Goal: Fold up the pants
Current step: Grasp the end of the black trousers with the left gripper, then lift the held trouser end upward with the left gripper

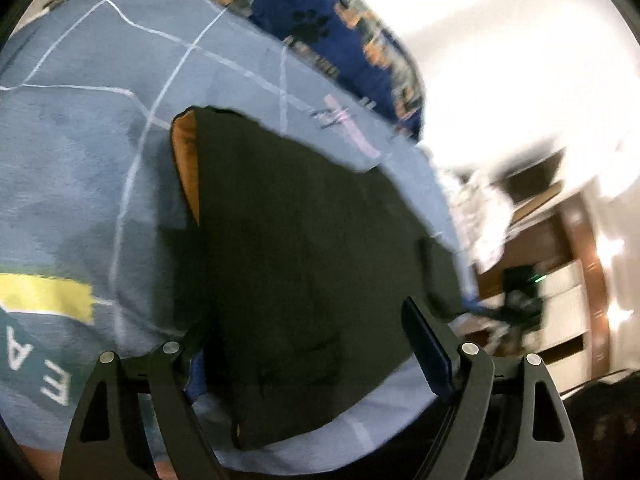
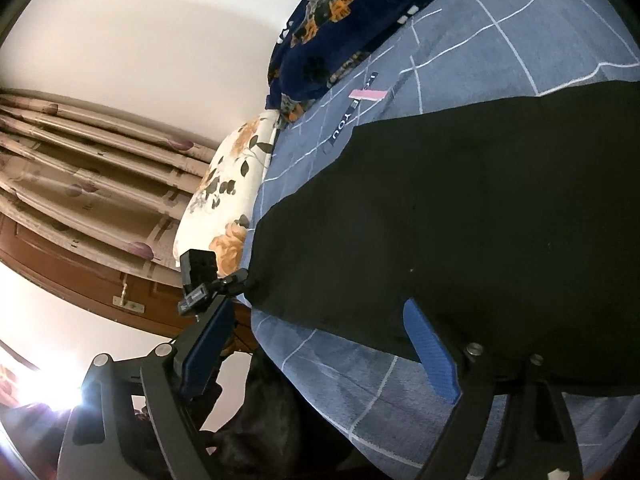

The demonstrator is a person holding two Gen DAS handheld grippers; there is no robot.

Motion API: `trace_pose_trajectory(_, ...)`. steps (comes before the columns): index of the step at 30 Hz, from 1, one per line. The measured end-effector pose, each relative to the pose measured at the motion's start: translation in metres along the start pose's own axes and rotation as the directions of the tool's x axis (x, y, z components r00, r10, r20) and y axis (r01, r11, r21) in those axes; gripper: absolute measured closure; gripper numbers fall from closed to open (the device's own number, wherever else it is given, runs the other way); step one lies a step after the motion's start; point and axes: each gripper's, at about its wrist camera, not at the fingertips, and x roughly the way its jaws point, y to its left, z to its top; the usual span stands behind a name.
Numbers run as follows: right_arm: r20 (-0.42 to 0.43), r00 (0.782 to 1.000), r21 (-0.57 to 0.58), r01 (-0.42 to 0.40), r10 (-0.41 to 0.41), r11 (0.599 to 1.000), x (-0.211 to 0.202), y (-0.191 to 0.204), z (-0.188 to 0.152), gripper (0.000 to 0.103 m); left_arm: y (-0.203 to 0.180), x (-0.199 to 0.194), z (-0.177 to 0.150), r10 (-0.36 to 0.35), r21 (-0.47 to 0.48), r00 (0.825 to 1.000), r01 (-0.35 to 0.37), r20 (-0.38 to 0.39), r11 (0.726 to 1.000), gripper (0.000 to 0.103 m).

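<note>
We have the black pants (image 1: 304,240) lying flat on the blue bedspread (image 1: 80,160), the one with thin white grid lines, and they look already doubled into a broad dark slab. In the left wrist view an orange lining (image 1: 186,168) peeks out at the far corner, which we take to be the waistband end, though the blur keeps us from being sure.

Our left gripper (image 1: 308,344) hangs over the near edge of the cloth with its jaws spread wide and nothing pinched between them. Our right gripper (image 2: 320,344) is spread wide as well: its right-hand blue pad (image 2: 430,354) sits over the near hem, while the other finger reaches past the mattress edge, and we see no fabric caught.

The pants (image 2: 460,220) read as a soft, fairly thick cloth: limp, light, not fragile, and likely to sag and drag on the bedspread if lifted from one point only. We judge the best hold to be at the two near corners of the slab, one per gripper, pinching through all layers at once so that the lower one does not slide away. A navy floral blanket (image 2: 340,8) and a flowered pillow (image 2: 228,192) lie beyond, well apart from the pants.
</note>
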Motion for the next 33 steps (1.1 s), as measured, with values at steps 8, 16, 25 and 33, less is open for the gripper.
trace_pose_trajectory(8,-0.012,1.0,0.003,0.001,-0.001,1.0,0.004,0.0,0.0,0.016,0.007,0.007,-0.003,0.047,-0.018,0.998,-0.047,-0.045,0.999,0.022)
trace_pose_trajectory(16,-0.02,1.0,0.004,0.01,-0.01,1.0,0.007,0.0,0.001,0.015,0.014,0.004,-0.004,0.1,-0.072,0.994,-0.098,0.034,0.993,0.033)
trace_pose_trajectory(25,-0.015,1.0,-0.018,0.014,-0.014,1.0,0.008,0.004,0.001,0.015,-0.019,0.006,-0.006,0.304,-0.042,0.948,-0.301,0.092,0.953,0.075)
trace_pose_trajectory(33,0.012,1.0,-0.006,0.007,-0.007,1.0,0.001,0.002,0.002,0.015,-0.073,-0.016,-0.006,0.294,-0.025,0.936,-0.295,0.194,0.955,0.077)
